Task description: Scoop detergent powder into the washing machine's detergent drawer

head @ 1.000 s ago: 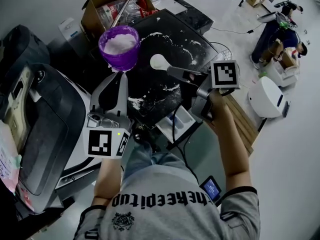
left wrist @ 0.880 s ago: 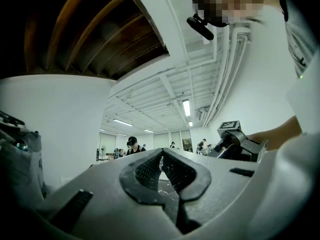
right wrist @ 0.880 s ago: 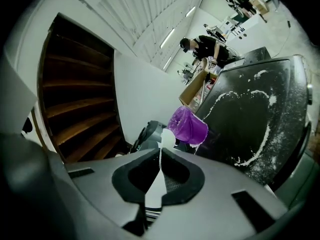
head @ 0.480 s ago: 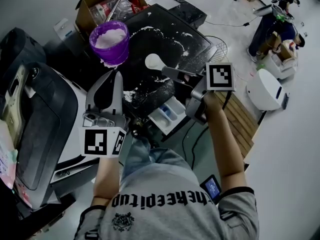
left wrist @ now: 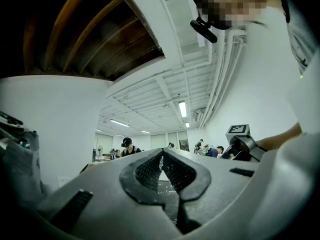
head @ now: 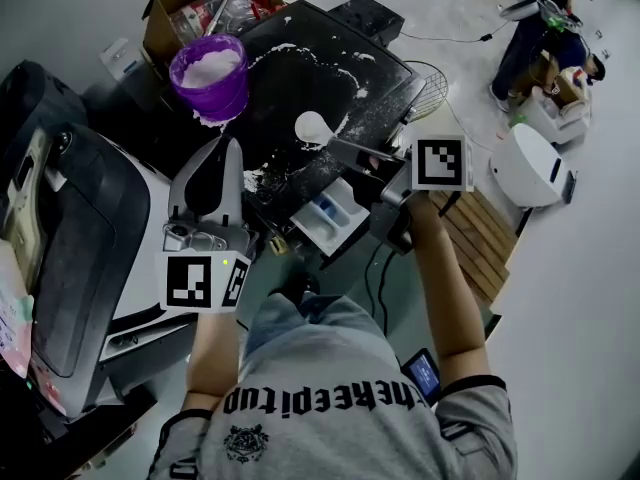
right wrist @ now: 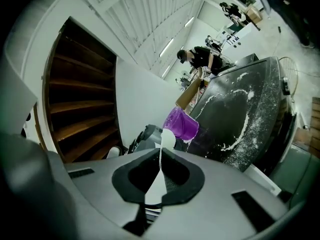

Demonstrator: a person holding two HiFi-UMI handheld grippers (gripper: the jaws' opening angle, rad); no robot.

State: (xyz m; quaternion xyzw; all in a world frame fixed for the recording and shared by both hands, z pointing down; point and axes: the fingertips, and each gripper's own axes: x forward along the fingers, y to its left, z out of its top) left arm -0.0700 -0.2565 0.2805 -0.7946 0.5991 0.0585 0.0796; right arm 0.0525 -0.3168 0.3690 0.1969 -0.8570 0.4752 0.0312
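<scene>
A white plastic scoop (head: pixel 315 126) – round bowl, flat tapering handle – is held by the handle between the closed jaws of the right gripper (head: pixel 362 151). The bowl is poised over the front of the washer (head: pixel 330 58), just beyond the pulled-out drawer (head: pixel 335 216), a pale tray with compartments. Whether the bowl is loaded cannot be told. The left gripper (head: pixel 228 146) is seen closed on nothing, its ribbed black pads (left wrist: pixel 145 171) pressed together. A translucent purple tub (head: pixel 208 93) is set at the washer's far left corner, heaped with white powder (head: pixel 212 66). The washer's glossy black top is streaked with spilled powder. Behind it an open cardboard box (head: pixel 160 23) is seen. The floor (head: pixel 560 298) is pale and smooth – the ceiling (left wrist: pixel 150 104) white, with strip lights.
</scene>
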